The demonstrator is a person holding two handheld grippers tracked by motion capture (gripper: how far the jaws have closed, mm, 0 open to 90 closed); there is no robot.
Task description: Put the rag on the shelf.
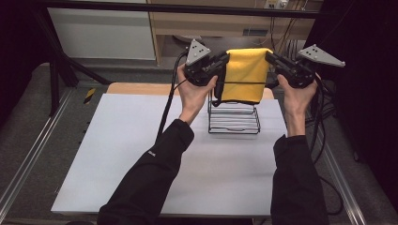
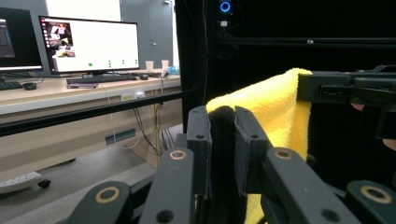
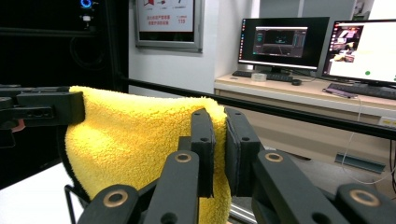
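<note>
Being soft, light and limp, the yellow terry cloth (image 1: 245, 75) is pinched at its top corners by the left gripper (image 1: 224, 60) and right gripper (image 1: 270, 58), over the black wire rack (image 1: 233, 118).

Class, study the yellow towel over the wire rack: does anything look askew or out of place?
Nothing stands out. The yellow terry towel hangs evenly folded above the black wire rack, its top corners pinched by the left gripper and right gripper.

Directly below the fingers (image 1: 224, 60) of both grippers, the black wire rack (image 1: 233, 118) stood in the way, the yellow towel (image 1: 245, 74) hanging between them over it. To either side of the fingers, the white tabletop (image 1: 117, 154) lay open for passage.
</note>
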